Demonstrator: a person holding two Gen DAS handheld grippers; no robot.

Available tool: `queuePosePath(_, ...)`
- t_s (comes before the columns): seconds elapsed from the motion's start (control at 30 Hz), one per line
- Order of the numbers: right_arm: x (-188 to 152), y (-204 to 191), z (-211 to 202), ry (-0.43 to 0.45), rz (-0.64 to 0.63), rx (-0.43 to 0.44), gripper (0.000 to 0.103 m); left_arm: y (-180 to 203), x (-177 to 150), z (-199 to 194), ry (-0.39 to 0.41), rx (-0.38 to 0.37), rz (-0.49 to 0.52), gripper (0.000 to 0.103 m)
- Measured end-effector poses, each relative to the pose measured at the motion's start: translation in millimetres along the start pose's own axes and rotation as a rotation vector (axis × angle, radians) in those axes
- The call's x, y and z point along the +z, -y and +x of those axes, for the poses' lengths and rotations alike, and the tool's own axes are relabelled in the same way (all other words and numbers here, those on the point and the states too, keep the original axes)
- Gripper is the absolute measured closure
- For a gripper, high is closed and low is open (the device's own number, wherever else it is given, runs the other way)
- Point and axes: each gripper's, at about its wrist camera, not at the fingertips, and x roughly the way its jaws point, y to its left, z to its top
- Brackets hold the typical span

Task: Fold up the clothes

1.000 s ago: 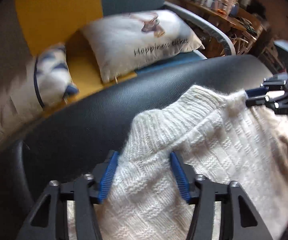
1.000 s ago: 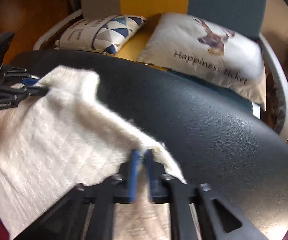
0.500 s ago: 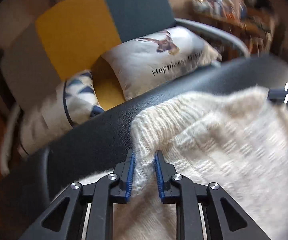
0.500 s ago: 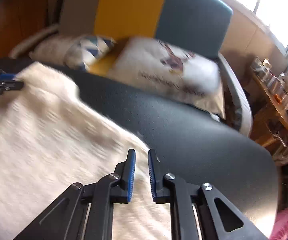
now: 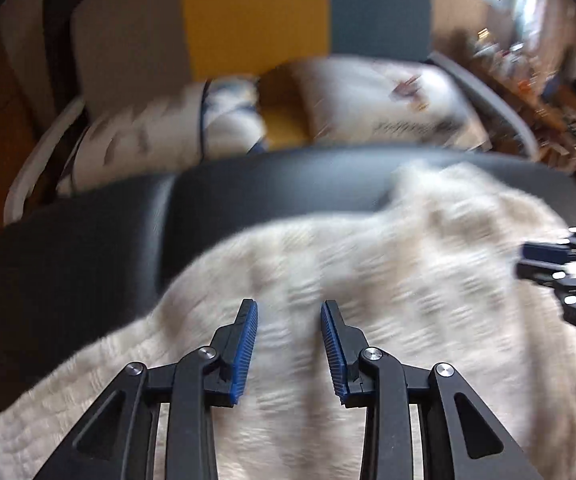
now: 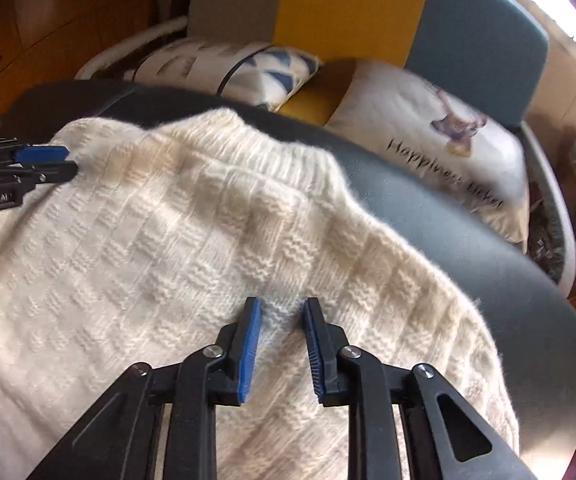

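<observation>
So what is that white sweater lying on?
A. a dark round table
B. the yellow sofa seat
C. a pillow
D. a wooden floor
A: the sweater is spread on the dark table, whose curved edge shows in front of the sofa and its pillows.

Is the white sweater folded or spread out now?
Spread out: the white knit sweater lies flat on the black table, ribbed collar visible, no fold over it.
</observation>
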Motion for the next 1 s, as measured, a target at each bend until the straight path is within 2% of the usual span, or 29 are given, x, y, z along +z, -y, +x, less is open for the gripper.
queuePosePath(0.07, -4.3, 6.9, 1.2, -0.005, 0.052, 0.008, 0.080, -5.5, -2.5, -3.1, 0.018, 0.006, -0.021, 0.069)
queuePosePath(0.2, -7.0, 15.5, -1.6, -0.020, 0.113, 0.101, 0.080, -23.7, -2.1, -22.4, 0.044, -0.171, -0.124, 0.069)
queuePosePath(0.3, -5.4, 13.7, -7.5, 0.008, 0.136, 0.200, 0.079, -33.6, 16.1, -37.1, 0.090, -0.156, -0.096, 0.069)
queuePosePath(0.37, -6.2, 7.1, -11.3, 0.023, 0.138, 0.247, 0.079, -32.1, 33.6, -33.9, 0.084, -0.128, -0.016, 0.069)
queuePosePath(0.43, -8.9, -0.4, -8.7, 0.015, 0.125, 0.242, 0.079, -24.1, 50.5, -21.3, 0.076, -0.088, 0.097, 0.069)
queuePosePath(0.5, -12.3, -4.1, -3.8, 0.001, 0.116, 0.229, 0.079, -15.7, 59.4, -2.1, 0.024, -0.087, 0.202, 0.068)
queuePosePath(0.57, -17.0, -5.6, 0.6, -0.008, 0.119, 0.236, 0.078, -13.7, 58.5, 14.1, -0.047, -0.118, 0.259, 0.068)
queuePosePath(0.63, -19.7, -4.6, 3.3, -0.002, 0.121, 0.248, 0.078, -17.0, 58.2, 27.0, -0.096, -0.145, 0.264, 0.067)
queuePosePath(0.67, -20.4, -4.1, 3.8, 0.003, 0.122, 0.249, 0.078, -18.9, 59.4, 29.0, -0.098, -0.166, 0.263, 0.065)
queuePosePath(0.73, -22.0, -4.9, 4.1, 0.018, 0.120, 0.242, 0.078, -20.7, 58.3, 28.3, -0.093, -0.190, 0.252, 0.069)
queuePosePath(0.77, -22.9, -6.7, 3.6, 0.027, 0.117, 0.230, 0.078, -20.7, 56.1, 26.2, -0.085, -0.198, 0.250, 0.087)
queuePosePath(0.8, -24.3, -8.8, 3.9, 0.043, 0.117, 0.217, 0.077, -19.6, 53.3, 22.7, -0.070, -0.188, 0.247, 0.092)
queuePosePath(0.9, -28.3, -11.2, 5.7, 0.090, 0.151, 0.198, 0.077, -12.6, 42.3, -0.7, 0.069, -0.126, 0.213, 0.093)
queuePosePath(0.93, -28.4, -9.8, 6.1, 0.095, 0.171, 0.200, 0.077, -12.2, 40.9, -1.2, 0.082, -0.105, 0.189, 0.093)
queuePosePath(1.0, -29.8, -7.0, 6.0, 0.106, 0.190, 0.209, 0.077, -14.5, 40.8, 3.7, 0.055, -0.097, 0.153, 0.089)
